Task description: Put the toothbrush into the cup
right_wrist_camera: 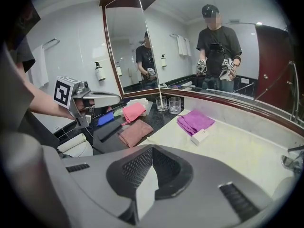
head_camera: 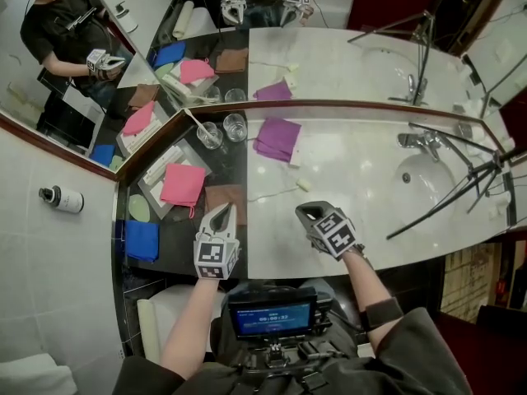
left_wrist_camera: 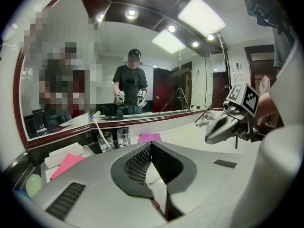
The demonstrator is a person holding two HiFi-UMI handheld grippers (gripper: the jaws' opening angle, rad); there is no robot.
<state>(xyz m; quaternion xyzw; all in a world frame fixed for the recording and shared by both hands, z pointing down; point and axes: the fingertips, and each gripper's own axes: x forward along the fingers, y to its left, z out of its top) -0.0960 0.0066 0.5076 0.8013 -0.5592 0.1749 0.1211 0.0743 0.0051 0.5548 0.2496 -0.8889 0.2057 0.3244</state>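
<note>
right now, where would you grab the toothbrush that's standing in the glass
Grip the toothbrush on the stretch that sticks out above the rim of the glass, coming down from above and slightly from the head view's left. It leans left, away from the empty glass beside it, so the jaws likely find room there.

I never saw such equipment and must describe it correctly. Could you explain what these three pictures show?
A person holds a two-jaw tool in each hand: left gripper, right gripper. One picture comes from a head camera looking down; the other two from cameras on the tools. Both pairs of jaws are shut and empty. On the counter lie a purple cloth and a blue cloth. Two glasses stand by the mirror; a toothbrush stands in one.
</note>
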